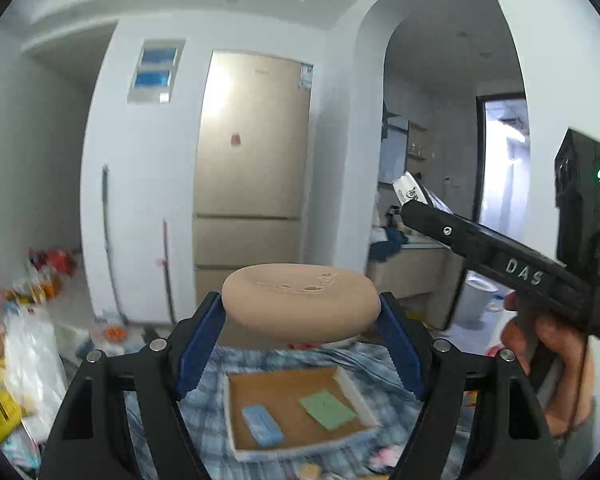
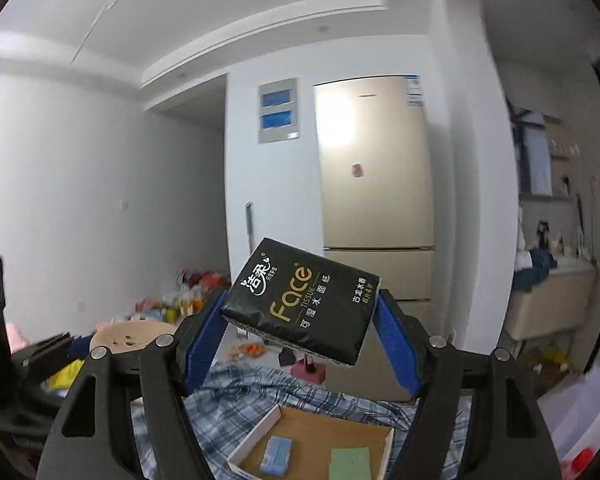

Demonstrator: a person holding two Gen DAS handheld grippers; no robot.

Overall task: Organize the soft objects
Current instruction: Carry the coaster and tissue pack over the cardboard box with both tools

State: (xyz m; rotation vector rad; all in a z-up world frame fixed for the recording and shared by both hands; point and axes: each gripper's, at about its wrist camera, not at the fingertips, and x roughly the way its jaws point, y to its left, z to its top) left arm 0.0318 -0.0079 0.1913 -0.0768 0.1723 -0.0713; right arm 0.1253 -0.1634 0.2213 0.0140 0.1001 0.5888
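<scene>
My left gripper (image 1: pixel 300 308) is shut on a tan, round, soft cushion-like disc (image 1: pixel 300 304) and holds it high above the table. My right gripper (image 2: pixel 300 312) is shut on a black tissue pack (image 2: pixel 300 304) printed "Face", tilted, also held high. Below both lies a shallow cardboard tray (image 1: pixel 236 420) with white walls; it holds a blue sponge (image 1: pixel 262 426) and a green cloth (image 1: pixel 327 408). The tray (image 2: pixel 256 432) also shows in the right wrist view. The right gripper body (image 1: pixel 508 268) shows in the left wrist view, and the disc (image 2: pixel 128 334) at the left of the right wrist view.
The tray sits on a blue plaid cloth (image 1: pixel 340 356). A gold fridge (image 1: pixel 252 168) stands behind against a white wall. Bags and clutter (image 1: pixel 28 320) lie on the floor at left. A counter with clothes (image 2: pixel 548 292) is at right.
</scene>
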